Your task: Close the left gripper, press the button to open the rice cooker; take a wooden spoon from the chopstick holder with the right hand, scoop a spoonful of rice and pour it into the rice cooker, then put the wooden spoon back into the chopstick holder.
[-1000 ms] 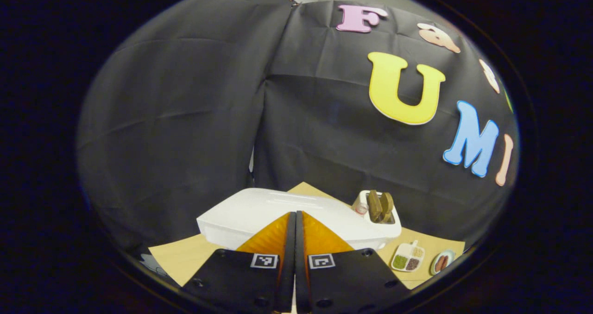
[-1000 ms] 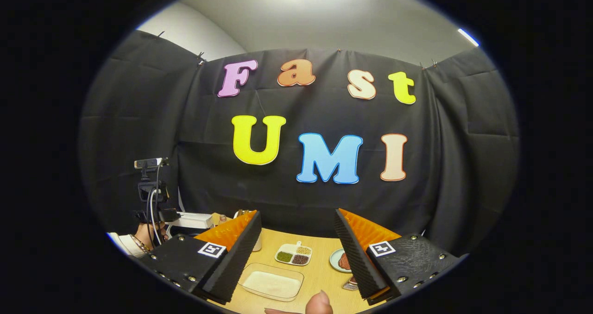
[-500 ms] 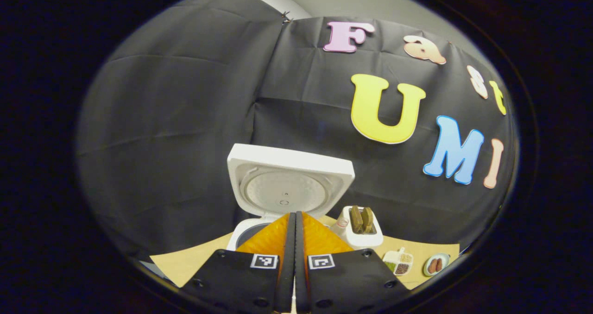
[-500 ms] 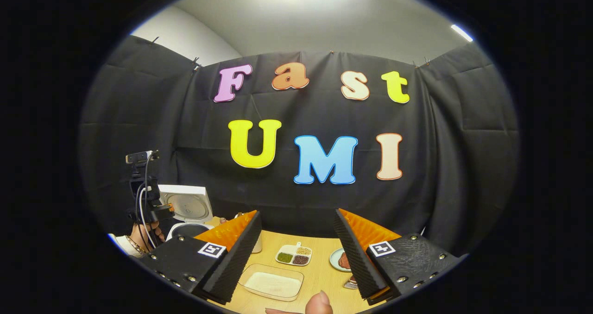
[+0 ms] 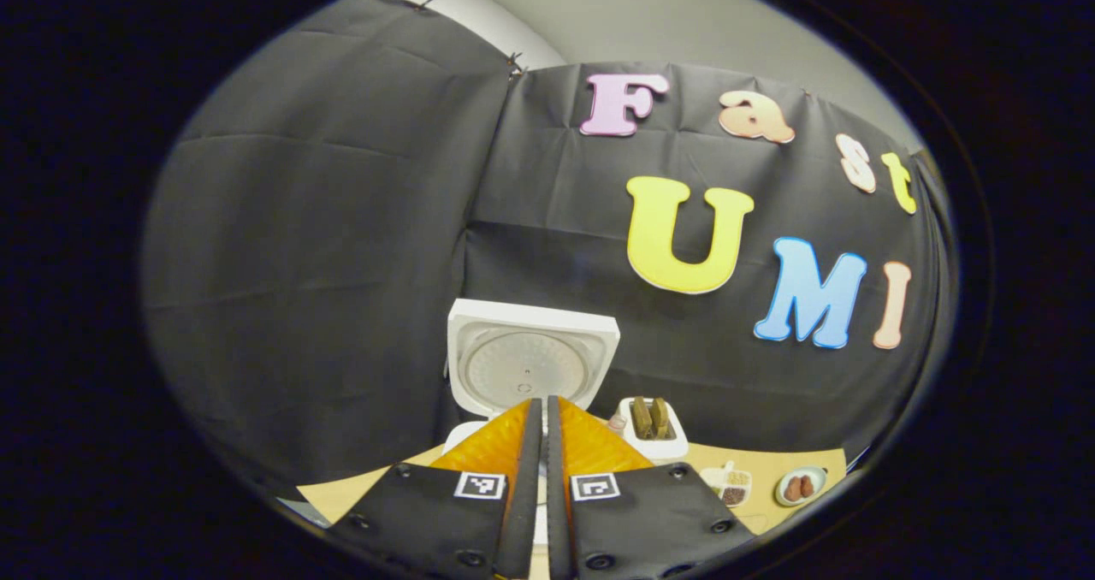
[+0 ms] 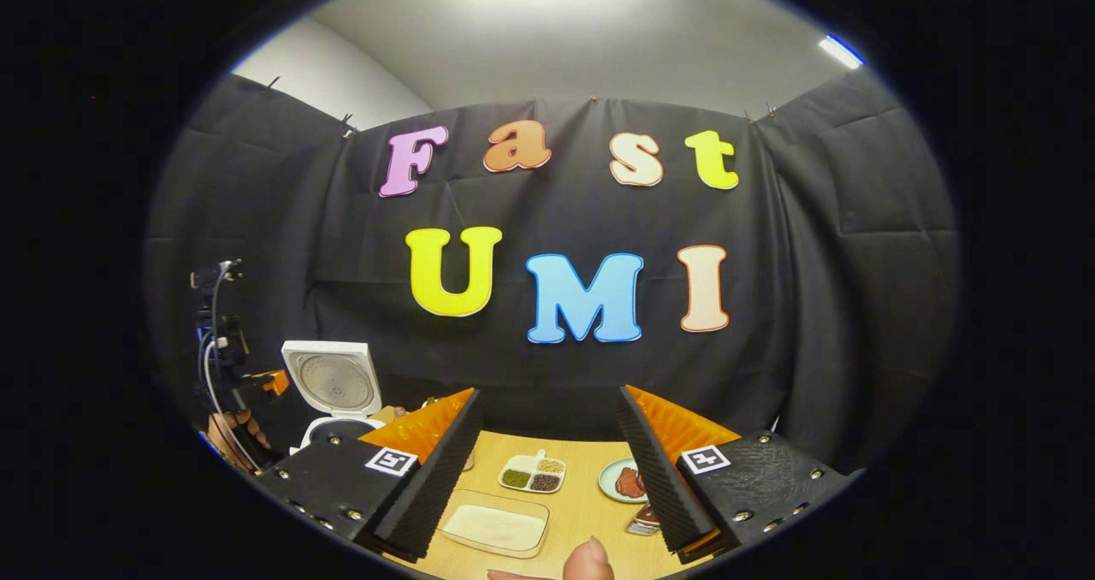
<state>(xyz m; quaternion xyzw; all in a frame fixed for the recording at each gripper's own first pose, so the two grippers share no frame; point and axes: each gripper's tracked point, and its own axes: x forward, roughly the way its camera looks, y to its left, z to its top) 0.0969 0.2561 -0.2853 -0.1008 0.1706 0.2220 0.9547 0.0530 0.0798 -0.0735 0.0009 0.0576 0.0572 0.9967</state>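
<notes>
The white rice cooker (image 5: 530,362) stands open, its lid upright and the round inner plate facing me. My left gripper (image 5: 539,407) is shut with nothing in it, held back from the cooker and above the table. Right of the cooker, the white chopstick holder (image 5: 657,440) holds wooden spoons (image 5: 650,416). In the right gripper view the open cooker (image 6: 332,383) is at the far left, with the left gripper (image 6: 272,383) and a hand (image 6: 231,430) beside it. My right gripper (image 6: 547,396) is open and empty above a clear tray of rice (image 6: 496,529).
A divided dish of grains (image 6: 532,475) and a small plate of brown food (image 6: 623,481) sit on the wooden table (image 6: 582,511) beyond the rice tray. A thumb (image 6: 588,560) shows at the bottom edge. Cables hang above the left gripper (image 6: 210,340).
The cooker lid has sprung from flat to fully upright. My left gripper has drawn back and up from the cooker, staying shut. The right gripper has barely moved.
</notes>
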